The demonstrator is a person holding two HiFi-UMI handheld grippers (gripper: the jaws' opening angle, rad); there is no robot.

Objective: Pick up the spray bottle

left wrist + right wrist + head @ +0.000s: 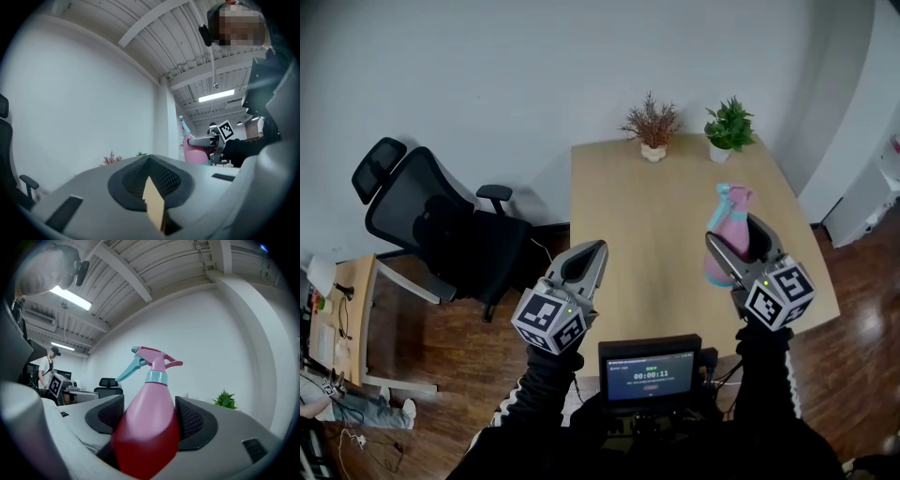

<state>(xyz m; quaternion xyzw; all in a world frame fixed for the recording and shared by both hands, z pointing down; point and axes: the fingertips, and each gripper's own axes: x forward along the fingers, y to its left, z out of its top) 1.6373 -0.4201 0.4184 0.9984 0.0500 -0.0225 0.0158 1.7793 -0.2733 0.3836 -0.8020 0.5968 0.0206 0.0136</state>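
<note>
Head view: right gripper (737,236) jaws wide apart, clamped on the spray bottle (728,214). It's pink with a teal trigger, upright between them. Left gripper (587,257) jaws pressed together, empty.
Left gripper view: jaws together; bottle well off to their right.
Right gripper view: both pads on the bottle's body, head poking up past the tips.

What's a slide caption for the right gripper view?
Right gripper clamps a pink plastic spray bottle with teal trigger between its black ribbed pads, green potted plant behind.
</note>
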